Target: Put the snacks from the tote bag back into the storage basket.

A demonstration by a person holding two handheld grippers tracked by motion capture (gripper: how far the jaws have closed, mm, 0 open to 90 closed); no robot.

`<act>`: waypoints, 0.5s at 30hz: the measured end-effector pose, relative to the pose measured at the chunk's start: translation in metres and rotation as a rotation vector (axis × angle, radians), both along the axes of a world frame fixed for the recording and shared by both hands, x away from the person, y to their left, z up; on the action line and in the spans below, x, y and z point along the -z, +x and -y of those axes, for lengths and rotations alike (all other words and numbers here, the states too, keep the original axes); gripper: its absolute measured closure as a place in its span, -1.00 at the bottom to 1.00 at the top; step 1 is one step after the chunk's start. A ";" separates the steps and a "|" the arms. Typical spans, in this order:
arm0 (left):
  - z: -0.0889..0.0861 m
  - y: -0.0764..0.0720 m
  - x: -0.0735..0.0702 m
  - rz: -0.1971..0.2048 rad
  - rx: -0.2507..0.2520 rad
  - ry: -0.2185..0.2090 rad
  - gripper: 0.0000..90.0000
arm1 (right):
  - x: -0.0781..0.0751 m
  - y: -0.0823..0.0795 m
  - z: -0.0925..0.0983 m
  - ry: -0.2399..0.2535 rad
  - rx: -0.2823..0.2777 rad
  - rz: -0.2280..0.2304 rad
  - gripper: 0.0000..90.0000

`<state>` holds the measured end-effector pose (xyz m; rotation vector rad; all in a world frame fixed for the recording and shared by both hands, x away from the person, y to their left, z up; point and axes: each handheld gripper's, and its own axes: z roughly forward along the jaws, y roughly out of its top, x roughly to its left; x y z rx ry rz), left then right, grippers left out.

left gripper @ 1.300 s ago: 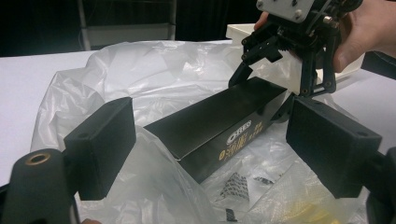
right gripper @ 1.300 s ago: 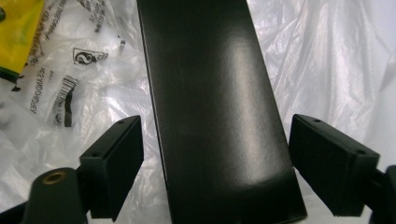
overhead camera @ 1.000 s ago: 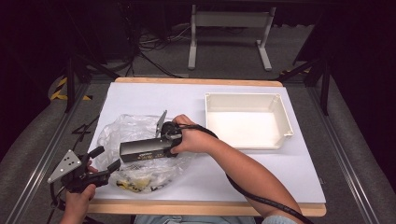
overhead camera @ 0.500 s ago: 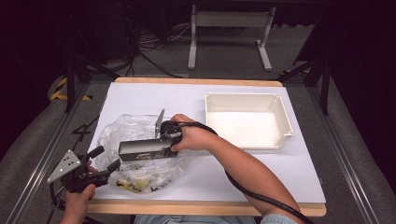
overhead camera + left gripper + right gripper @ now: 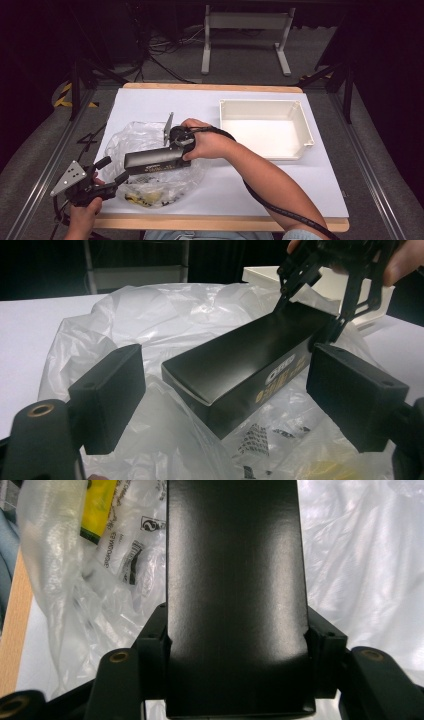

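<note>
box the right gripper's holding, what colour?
Black box with gold lettering on its side, clearest in the left gripper view.

In the left gripper view, two black jaws rise from the bottom corners, spread wide apart, with nothing between them. Between and beyond them, at mid-frame, a long black box [image 5: 250,367] with gold lettering on its side lies over a crumpled clear plastic bag [image 5: 165,310]. At upper right, the other gripper [image 5: 327,292] grips the box's far end. A white tray [image 5: 260,274] sits behind on the white worktop [image 5: 30,335].
</note>
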<state>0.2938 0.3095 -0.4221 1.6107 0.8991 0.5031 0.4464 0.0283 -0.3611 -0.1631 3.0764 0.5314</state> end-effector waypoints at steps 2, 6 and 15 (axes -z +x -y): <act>-0.001 0.000 0.000 -0.003 -0.001 0.001 -0.63 | -0.007 -0.001 0.002 0.000 -0.001 0.014 -0.03; -0.001 0.000 0.000 -0.001 -0.001 0.000 -0.63 | -0.015 -0.001 0.005 0.008 0.002 0.029 -0.03; 0.000 0.000 0.000 0.000 -0.001 -0.003 -0.63 | -0.042 -0.002 0.014 0.030 0.006 0.034 -0.03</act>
